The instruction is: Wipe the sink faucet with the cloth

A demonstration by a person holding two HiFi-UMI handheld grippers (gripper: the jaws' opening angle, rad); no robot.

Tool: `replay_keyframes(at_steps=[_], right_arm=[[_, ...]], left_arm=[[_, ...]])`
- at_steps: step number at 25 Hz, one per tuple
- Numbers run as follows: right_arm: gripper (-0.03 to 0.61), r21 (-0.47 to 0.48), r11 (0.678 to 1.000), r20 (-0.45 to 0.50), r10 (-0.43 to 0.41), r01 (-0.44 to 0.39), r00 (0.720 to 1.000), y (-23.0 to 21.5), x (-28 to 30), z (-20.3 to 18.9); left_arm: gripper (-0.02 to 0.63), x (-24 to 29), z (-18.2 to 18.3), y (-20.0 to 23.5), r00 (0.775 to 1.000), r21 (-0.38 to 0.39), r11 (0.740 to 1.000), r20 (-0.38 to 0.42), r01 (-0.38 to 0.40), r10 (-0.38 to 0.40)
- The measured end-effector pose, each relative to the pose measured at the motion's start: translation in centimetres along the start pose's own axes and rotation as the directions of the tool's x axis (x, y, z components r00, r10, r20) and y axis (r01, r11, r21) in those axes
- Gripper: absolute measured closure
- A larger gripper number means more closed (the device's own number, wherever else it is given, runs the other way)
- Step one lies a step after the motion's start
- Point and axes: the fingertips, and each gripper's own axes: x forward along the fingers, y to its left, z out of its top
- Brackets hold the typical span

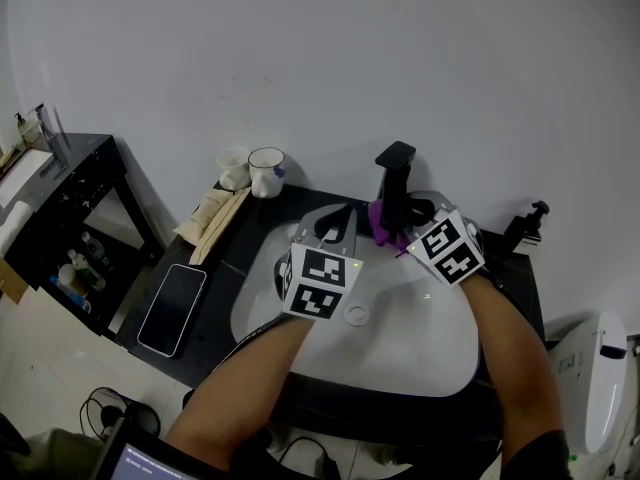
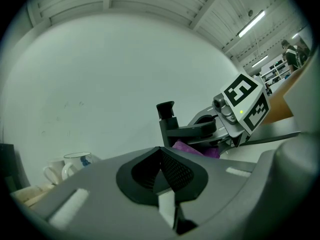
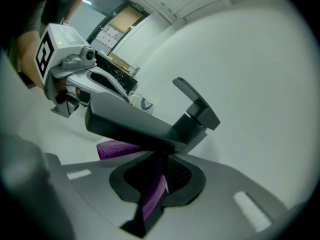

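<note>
Head view looks steeply down; both gripper views closely face the faucet [image 2: 169, 129].

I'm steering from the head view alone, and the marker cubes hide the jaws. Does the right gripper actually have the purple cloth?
Observer: Yes. The right gripper view shows the right gripper with its jaws closed on a fold of the purple cloth.
Operator: Where is the cloth relative to the faucet?
Observer: The rest of it is bunched right under the spout of the faucet.
Operator: And the left gripper?
Observer: The left gripper is shut, with nothing between its jaws.
</note>
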Motion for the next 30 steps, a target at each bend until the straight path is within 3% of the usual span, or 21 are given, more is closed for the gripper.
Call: replay_keyframes(at_steps=[13, 23, 30], right_arm=[[0.541, -0.083, 0.994, -0.099, 0.060, -0.068, 0.993, 2.3, 1.7, -0.9], [0.543, 0.005, 0.989, -0.154, 0.146, -0.147, 0.977, 4.1, 2.5, -2.1], [0.543, -0.057, 0.976, -0.194, 0.197, -0.212, 0.961, 6.3, 1.6, -2.4]], left_arm=[[0.597, 0.1, 0.1, 0.1, 1.000, -0.003, 1.000, 0.001, -0.002, 0.002], [0.597, 0.0, 0.0, 0.0, 1.000, -0.004, 1.000, -0.001, 0.004, -0.004], [0.597, -0.1, 0.2, -0.1, 1.000, 0.007, 1.000, -0.001, 0.006, -0.006]])
